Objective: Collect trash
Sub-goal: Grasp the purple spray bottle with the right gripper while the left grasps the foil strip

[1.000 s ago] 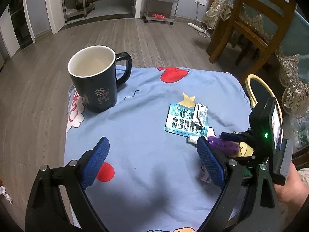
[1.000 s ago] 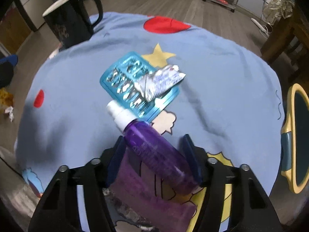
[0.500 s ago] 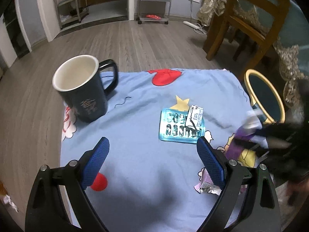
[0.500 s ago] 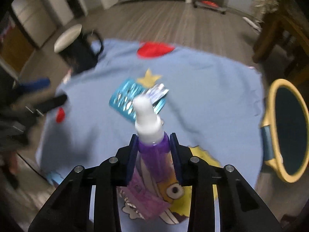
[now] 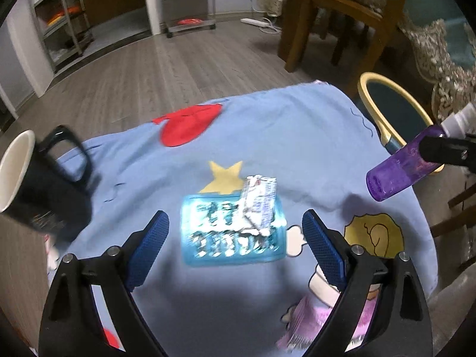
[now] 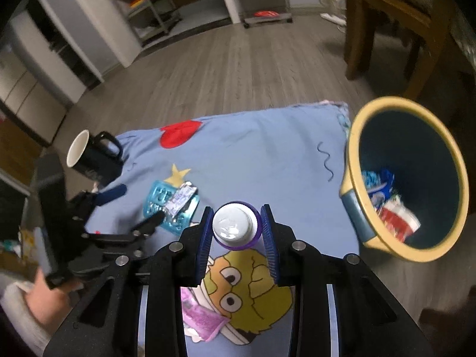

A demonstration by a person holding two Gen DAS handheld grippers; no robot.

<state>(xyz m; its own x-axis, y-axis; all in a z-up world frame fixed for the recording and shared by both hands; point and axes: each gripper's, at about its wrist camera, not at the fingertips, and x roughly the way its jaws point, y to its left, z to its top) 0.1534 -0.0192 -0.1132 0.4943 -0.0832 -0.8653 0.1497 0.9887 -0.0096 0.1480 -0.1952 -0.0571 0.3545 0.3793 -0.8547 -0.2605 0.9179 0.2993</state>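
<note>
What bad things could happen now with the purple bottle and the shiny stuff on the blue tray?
The right gripper pinches the purple bottle only near its white cap, so it might slip before reaching the trash bin. The open left gripper straddles the blue blister tray with a foil wrapper lying loose on top; grabbing the tray could shake the wrapper off.

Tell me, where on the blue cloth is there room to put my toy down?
The widest bare patch of the blue cloth lies between the red heart and the yellow-rimmed bin. Another is between the black mug and the blister pack. It is crowded near the blister pack, its foil wrapper and the pink wrapper.
</note>
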